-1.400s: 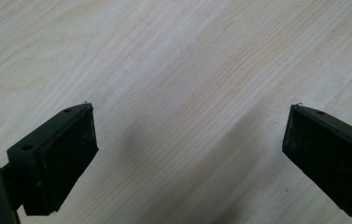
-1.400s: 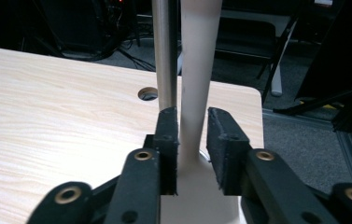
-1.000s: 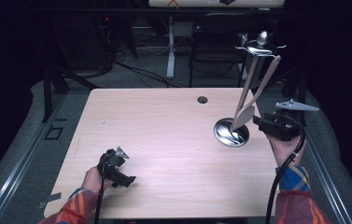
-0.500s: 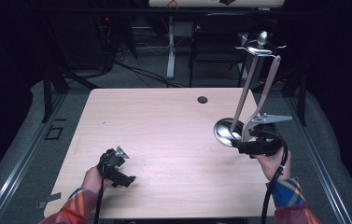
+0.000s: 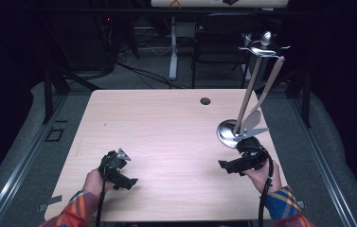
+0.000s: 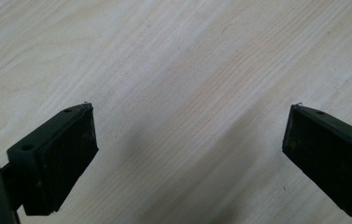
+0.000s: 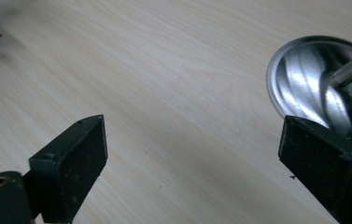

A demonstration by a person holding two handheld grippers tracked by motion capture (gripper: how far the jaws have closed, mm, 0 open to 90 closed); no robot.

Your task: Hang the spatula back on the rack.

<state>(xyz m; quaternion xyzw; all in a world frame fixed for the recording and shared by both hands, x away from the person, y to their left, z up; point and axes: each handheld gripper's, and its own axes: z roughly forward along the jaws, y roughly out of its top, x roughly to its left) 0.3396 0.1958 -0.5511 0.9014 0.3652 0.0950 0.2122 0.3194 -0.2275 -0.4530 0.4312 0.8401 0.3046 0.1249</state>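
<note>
High view: pale wooden table [image 5: 166, 127], both grippers low over its near half. Left gripper [image 5: 128, 180] held near the near-left corner, hand [image 5: 93, 179] behind it, plaid sleeve at the near edge. Right gripper [image 5: 223, 165] held toward the near-right corner, just in front of the utensil stand [image 5: 230, 133], whose round shiny base sits near the right edge. A thin pole rises from that base to a hooked top; a pale wooden spatula [image 5: 260, 101] hangs from it, blade down by the base. Small dark cable hole [image 5: 205, 100] near the far edge. Grey triangular plate of the right gripper lies close over the base's near rim; contact cannot be told. Left gripper view: left gripper [image 6: 190, 140] with jaws spread wide, bare wood grain between them, nothing gripped. Right gripper view: right gripper [image 7: 192, 154] with jaws likewise spread wide, empty; the stand's base [image 7: 304, 84] lies just beyond the jaw at the view's right, pole foot visible in its dish.
</note>
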